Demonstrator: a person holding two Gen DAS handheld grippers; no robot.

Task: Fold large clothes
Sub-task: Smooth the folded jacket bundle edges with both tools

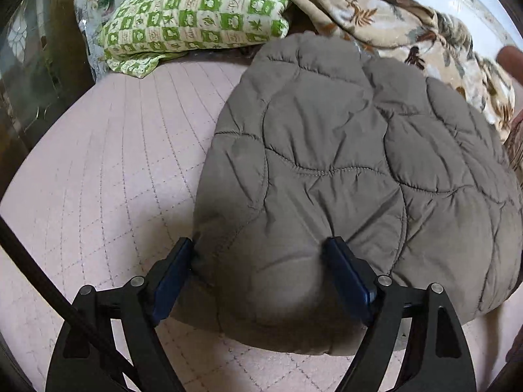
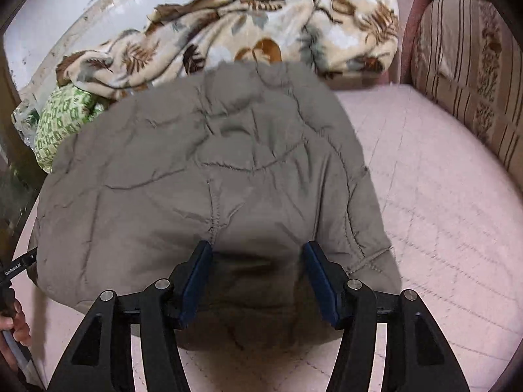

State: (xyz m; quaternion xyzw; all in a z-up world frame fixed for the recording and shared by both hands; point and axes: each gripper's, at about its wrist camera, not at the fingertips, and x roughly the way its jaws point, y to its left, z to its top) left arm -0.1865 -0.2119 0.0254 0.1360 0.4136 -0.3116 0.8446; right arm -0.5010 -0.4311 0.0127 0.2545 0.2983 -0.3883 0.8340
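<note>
Two grippers report at the near edge of the bed (image 2: 441, 176): my left gripper (image 1: 260, 245) and right gripper (image 2: 256, 248) each have jaws spread wide around a bunched fold of the grey quilted jacket (image 1: 343, 150), pads touching the fabric on both sides; I cannot tell whether either grips it firmly. Jacket lies mid-bed on the pink cover, with a floral blanket (image 2: 261, 29) and green pillow (image 1: 193, 16) along the far edge.
</note>
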